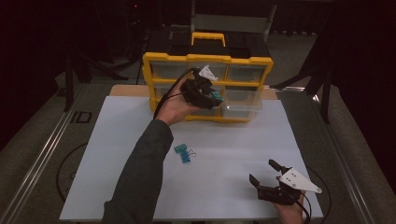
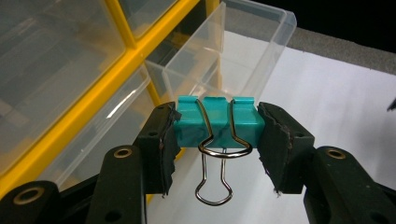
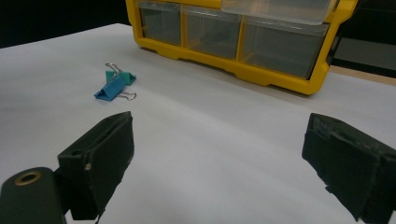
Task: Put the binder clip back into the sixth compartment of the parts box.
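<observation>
Left tool (image 2: 217, 133) clamps a teal binder clip (image 2: 217, 125), silver wire handles folded down.

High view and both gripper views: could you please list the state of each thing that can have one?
Left gripper: shut on the teal metal binder clip, held up by the cabinet.
Clear plastic drawer of the yellow-framed drawer cabinet: pulled out.
Right gripper: open, nothing between its jaws.
Blue binder clip and second teal binder clip: lying together on the white table.
</observation>
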{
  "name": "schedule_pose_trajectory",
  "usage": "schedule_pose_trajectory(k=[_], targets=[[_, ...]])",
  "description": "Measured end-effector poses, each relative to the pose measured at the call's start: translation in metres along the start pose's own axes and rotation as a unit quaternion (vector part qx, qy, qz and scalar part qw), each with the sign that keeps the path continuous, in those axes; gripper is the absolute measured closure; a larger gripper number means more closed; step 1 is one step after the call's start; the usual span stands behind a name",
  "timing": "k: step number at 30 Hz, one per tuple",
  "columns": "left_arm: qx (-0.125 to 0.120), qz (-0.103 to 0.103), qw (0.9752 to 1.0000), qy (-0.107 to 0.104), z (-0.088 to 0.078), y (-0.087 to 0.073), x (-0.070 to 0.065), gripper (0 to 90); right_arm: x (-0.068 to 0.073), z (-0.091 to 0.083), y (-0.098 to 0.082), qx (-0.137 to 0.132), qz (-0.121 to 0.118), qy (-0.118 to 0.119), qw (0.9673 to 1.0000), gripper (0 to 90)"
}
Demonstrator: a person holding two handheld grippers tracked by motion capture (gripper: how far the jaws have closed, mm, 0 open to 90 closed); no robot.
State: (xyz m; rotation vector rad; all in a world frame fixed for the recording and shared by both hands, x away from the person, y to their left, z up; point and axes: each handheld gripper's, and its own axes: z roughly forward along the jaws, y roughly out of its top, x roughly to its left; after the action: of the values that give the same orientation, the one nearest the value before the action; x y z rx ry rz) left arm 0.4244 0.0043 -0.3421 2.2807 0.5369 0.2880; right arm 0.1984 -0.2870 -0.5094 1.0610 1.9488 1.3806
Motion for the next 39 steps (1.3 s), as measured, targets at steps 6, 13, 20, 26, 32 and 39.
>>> schedule_pose_trajectory(k=[6,13,20,26,32,39], targets=[[-0.002,-0.002,1.0000,0.000,0.012,0.014,-0.002,50.2,-0.001,0.000,0.000,-0.002,0.003,0.000,1.0000,9.1],[0.004,-0.007,1.0000,0.005,0.030,0.028,-0.006,50.1,0.000,0.001,0.000,-0.003,0.003,0.002,1.0000,9.1],[0.006,-0.028,0.9996,-0.004,0.047,0.032,-0.004,47.9,-0.002,-0.001,0.000,-0.006,0.007,0.001,1.0000,9.1],[0.015,-0.054,0.9982,0.021,0.050,0.024,-0.003,1.4,-0.002,-0.002,0.000,-0.006,0.008,0.000,0.9999,9.2],[0.014,-0.056,0.9978,0.033,0.035,0.009,0.002,0.2,-0.002,-0.002,0.000,-0.006,0.005,0.000,1.0000,9.1],[0.023,-0.050,0.9971,0.052,0.013,-0.017,0.004,0.7,-0.002,-0.002,0.000,-0.005,0.005,-0.002,1.0000,9.2]])
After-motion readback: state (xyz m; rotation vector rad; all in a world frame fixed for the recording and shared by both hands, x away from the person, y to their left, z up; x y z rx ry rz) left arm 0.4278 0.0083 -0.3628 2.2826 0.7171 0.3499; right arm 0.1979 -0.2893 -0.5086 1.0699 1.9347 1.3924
